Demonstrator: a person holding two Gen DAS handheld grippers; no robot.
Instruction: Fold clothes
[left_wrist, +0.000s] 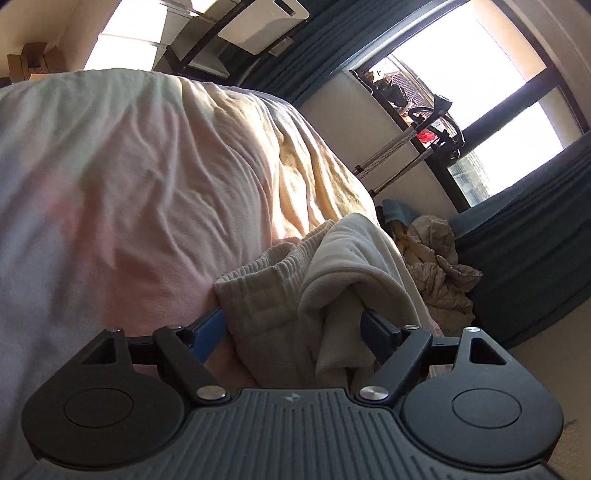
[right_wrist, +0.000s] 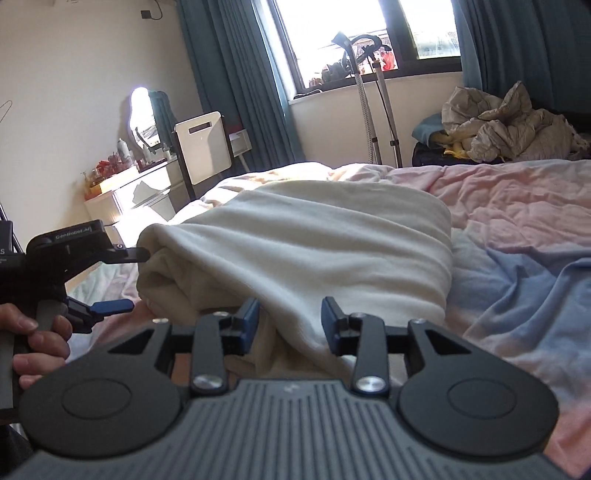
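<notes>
A cream fleece garment (right_wrist: 314, 240) lies folded in a thick bundle on the bed's pink and blue cover (right_wrist: 517, 221). My right gripper (right_wrist: 291, 317) sits at its near edge, jaws partly apart, with a fold of the fleece hanging loosely between the blue pads. At the bundle's left end my left gripper (right_wrist: 138, 279), held by a hand (right_wrist: 40, 339), is wide open; its upper finger touches the fleece. In the left wrist view the garment (left_wrist: 332, 258) shows a ribbed band, and it lies between the spread fingers of the left gripper (left_wrist: 293, 326) without being pinched.
Past the bed's far side sits a crumpled beige heap (right_wrist: 509, 125) under the window with teal curtains (right_wrist: 236, 74). A white panel appliance (right_wrist: 203, 147) and a cluttered dresser (right_wrist: 122, 192) stand at the left wall. A metal stand (right_wrist: 369, 92) rises by the window.
</notes>
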